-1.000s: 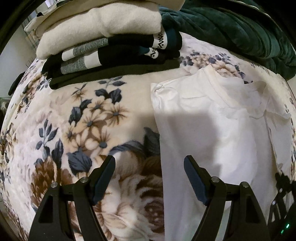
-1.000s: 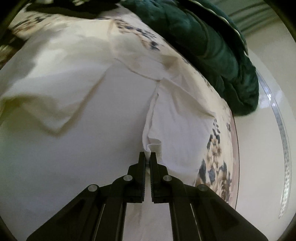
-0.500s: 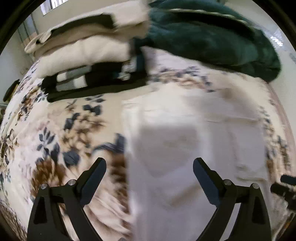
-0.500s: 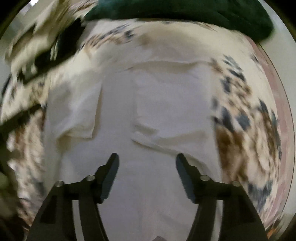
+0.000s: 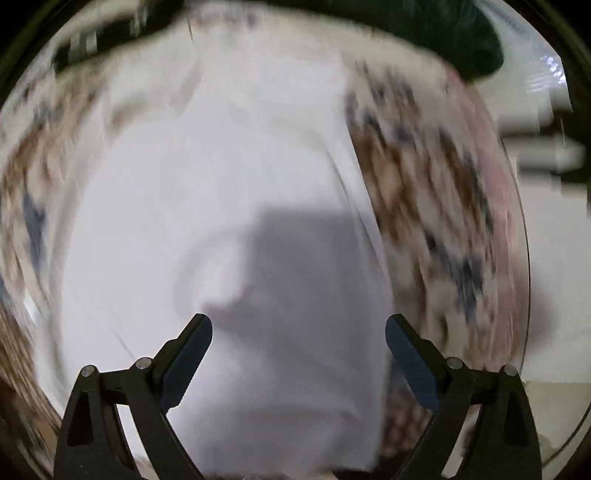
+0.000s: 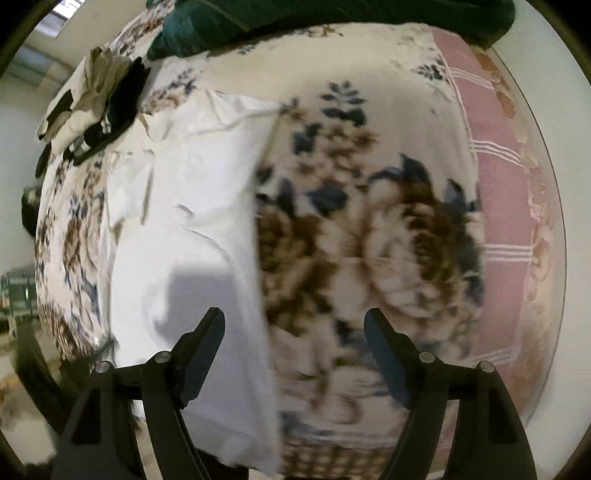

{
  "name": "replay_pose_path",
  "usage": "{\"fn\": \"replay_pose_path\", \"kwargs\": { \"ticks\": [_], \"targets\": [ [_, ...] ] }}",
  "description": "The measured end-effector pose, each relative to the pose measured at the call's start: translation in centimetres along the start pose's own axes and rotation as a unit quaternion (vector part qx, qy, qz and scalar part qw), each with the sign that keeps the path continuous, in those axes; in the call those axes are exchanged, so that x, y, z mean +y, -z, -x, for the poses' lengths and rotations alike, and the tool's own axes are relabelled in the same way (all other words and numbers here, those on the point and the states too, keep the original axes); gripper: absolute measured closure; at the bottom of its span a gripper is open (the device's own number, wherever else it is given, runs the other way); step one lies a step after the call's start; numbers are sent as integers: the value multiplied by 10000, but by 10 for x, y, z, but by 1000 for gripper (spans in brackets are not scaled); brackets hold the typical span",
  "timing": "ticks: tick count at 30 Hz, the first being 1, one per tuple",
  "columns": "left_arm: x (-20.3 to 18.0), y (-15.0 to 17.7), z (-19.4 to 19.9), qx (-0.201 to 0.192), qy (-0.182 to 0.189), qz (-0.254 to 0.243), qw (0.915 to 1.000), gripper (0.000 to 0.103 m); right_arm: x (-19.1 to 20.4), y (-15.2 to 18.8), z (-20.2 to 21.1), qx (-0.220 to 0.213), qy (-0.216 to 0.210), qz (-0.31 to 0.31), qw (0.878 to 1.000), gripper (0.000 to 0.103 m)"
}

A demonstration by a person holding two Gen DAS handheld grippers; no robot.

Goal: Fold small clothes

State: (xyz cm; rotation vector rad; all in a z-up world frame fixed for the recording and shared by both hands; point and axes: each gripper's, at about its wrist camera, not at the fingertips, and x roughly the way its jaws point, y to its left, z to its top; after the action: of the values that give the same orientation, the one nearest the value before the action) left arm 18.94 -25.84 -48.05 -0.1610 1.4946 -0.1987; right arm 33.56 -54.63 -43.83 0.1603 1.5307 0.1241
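- left gripper (image 5: 298,332) at the bottom of the left wrist view, jaws spread wide, nothing between them, pointing down over the white garment (image 5: 229,177)
- right gripper (image 6: 294,325) low in the right wrist view, jaws just been opening, nothing pinched, hanging over the garment's right edge and the floral blanket (image 6: 388,229)
- white garment (image 6: 192,206) lying flat on the blanket, left of centre there
- stack of folded clothes (image 6: 92,99) at upper left, dark green blanket (image 6: 295,18) along the top
- left view badly blurred
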Motion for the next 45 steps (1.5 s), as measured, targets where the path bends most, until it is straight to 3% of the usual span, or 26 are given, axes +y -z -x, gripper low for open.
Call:
{"fn": "replay_pose_path", "kwargs": {
  "ticks": [1,4,6,11,14,16,18,20,21,22,23,24,30,35,39,45],
  "targets": [
    [-9,14,-9,117,36,103,9999,7,-10,-5,-1,-9,-27,73,10000,24],
    [-35,49,-38,402,198,361,9983,7,-27,-27,-16,75,-204,265,9994,40],
    [-51,65,-53,443,142,408,9981,7,-29,-44,-32,159,-418,324,9985,41],
    [-64,76,-80,316,-138,593,9976,7,-18,-93,-79,203,-1095,345,9932,41],
    [-57,73,-80,-7,-142,843,9963,8,-7,-128,-108,172,-1347,248,9904,41],
    [-53,71,-76,-219,-234,870,9957,26,1,-153,-129,166,-1510,106,9883,41],
    [-47,68,-74,-327,-416,879,9947,74,9,-176,-148,180,-1714,-47,9850,41],
    [-40,66,-70,-459,-350,917,9941,100,16,-192,-162,221,-1757,-143,9841,41],
    [-35,66,-66,-554,-296,966,9933,101,20,-199,-168,250,-1794,-196,9833,41],
    [-32,66,-59,-684,-283,970,9925,101,24,-204,-172,243,-1837,-249,9824,51],
    [-30,65,-54,-775,-261,955,9921,101,31,-207,-173,236,-1832,-192,9826,81],
    [-26,65,-45,-890,-211,988,9909,101,36,-208,-172,216,-1713,-145,9849,96],
    [9,71,14,-1400,14,1328,9812,102,84,-216,-123,6,-1317,360,9906,99],
    [67,76,60,-1639,98,1847,9690,102,138,-232,-84,-63,-1019,690,9924,99],
    [128,77,79,-1756,163,2297,9572,102,213,-237,-75,-111,-602,1084,9922,99],
    [222,90,80,-1721,304,2918,9404,102,341,-237,-105,-137,-118,1524,9882,100]
  ]
}}
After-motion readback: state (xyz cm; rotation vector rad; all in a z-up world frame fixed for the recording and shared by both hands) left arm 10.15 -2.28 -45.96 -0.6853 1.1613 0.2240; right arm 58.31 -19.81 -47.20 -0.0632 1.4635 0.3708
